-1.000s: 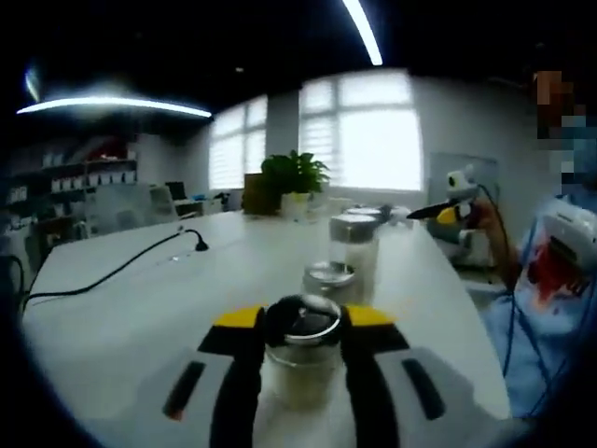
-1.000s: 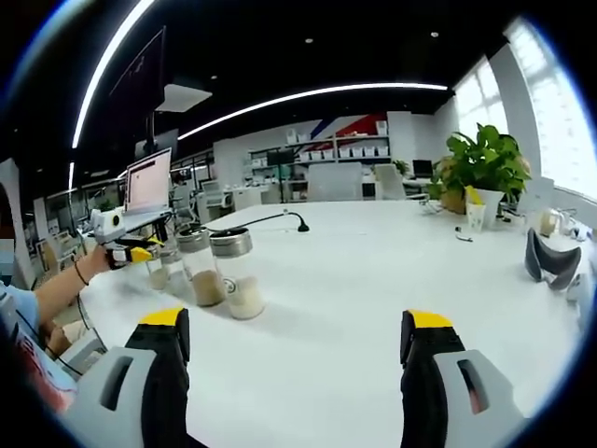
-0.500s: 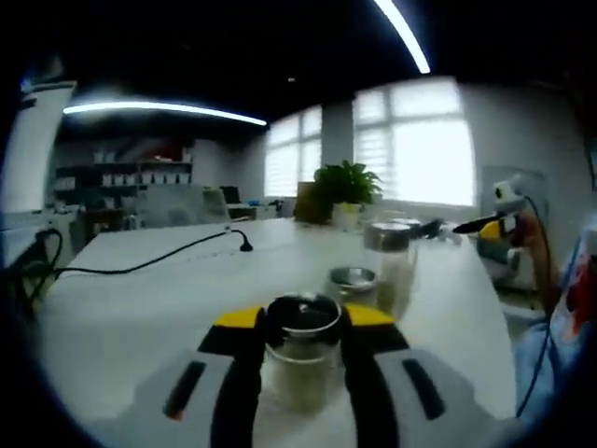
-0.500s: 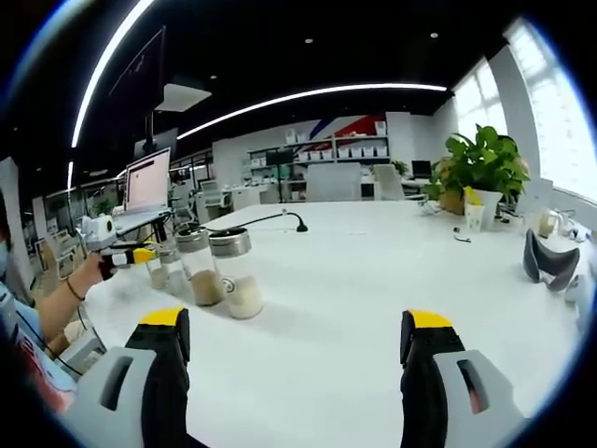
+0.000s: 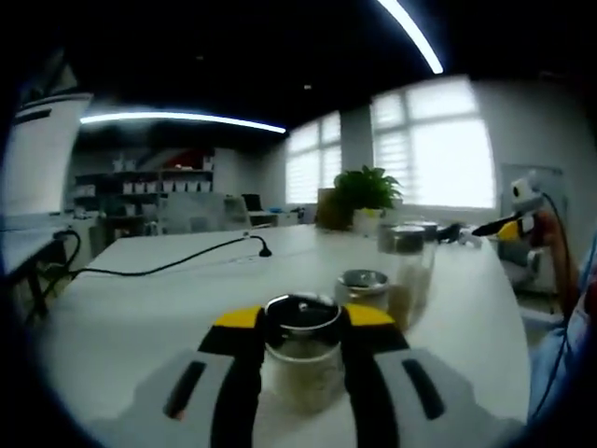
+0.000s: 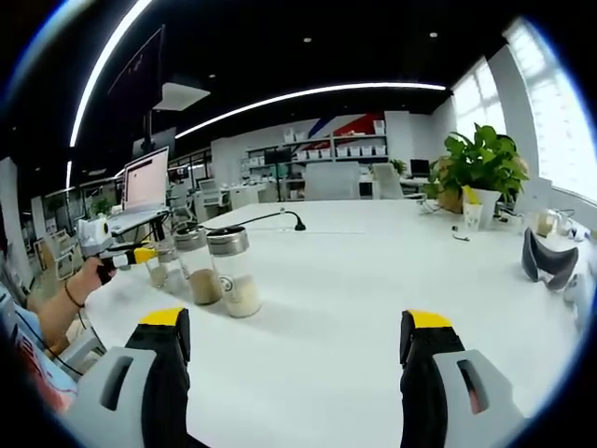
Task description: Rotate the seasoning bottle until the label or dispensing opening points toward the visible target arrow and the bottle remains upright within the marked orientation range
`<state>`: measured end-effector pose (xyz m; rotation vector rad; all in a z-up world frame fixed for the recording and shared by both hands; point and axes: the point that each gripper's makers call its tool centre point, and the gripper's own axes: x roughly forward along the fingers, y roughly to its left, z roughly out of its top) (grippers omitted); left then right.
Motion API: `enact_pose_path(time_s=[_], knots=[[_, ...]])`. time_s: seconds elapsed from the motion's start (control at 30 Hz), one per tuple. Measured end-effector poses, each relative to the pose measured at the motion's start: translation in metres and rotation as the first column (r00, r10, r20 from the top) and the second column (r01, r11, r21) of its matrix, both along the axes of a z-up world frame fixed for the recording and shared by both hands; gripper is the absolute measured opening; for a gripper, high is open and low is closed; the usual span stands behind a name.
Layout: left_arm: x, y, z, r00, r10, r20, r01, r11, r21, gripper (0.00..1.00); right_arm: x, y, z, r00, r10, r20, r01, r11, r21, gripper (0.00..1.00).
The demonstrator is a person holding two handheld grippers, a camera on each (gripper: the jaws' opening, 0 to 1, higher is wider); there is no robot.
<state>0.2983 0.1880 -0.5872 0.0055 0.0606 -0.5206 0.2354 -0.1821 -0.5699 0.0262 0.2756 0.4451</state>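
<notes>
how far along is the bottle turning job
Done: the left gripper is shut on a seasoning bottle, upright on the white table. In hand: that grip. Left: lining it up; no arrow is visible. The right gripper is open.

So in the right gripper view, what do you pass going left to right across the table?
Hand-held gripper in a person's hand, clear glass seasoning bottles with metal lids, black cable, green potted plant, dark grey curved headset.
</notes>
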Motion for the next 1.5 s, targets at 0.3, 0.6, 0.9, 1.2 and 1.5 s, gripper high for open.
enact_pose_path(time_s=[0.3,0.6,0.9,1.2,1.5], knots=[[0.0,0.001,0.0,1.0,0.006,0.01,-0.006,1.0,-0.003,0.34,-0.001,0.002,0.0,1.0,0.005,0.0,-0.005,1.0,-0.001,0.96],[-0.001,0.0,0.0,1.0,-0.014,0.007,0.013,1.0,0.008,0.34,0.0,0.003,-0.001,1.0,0.007,-0.006,-0.007,1.0,0.001,0.96],[-0.012,0.009,0.023,0.998,0.015,0.064,-0.015,1.0,-0.001,0.51,-0.001,0.003,-0.002,1.0,0.009,-0.009,-0.01,1.0,-0.018,0.96],[-0.036,0.032,0.049,0.991,0.131,0.01,-0.132,0.991,0.017,0.45,-0.002,0.002,-0.001,1.0,0.01,-0.004,-0.01,1.0,-0.018,0.96],[-0.061,0.039,0.065,0.973,0.229,-0.007,-0.229,0.973,0.027,0.5,-0.011,-0.001,0.015,0.999,-0.007,0.043,0.008,0.999,-0.039,0.96]])
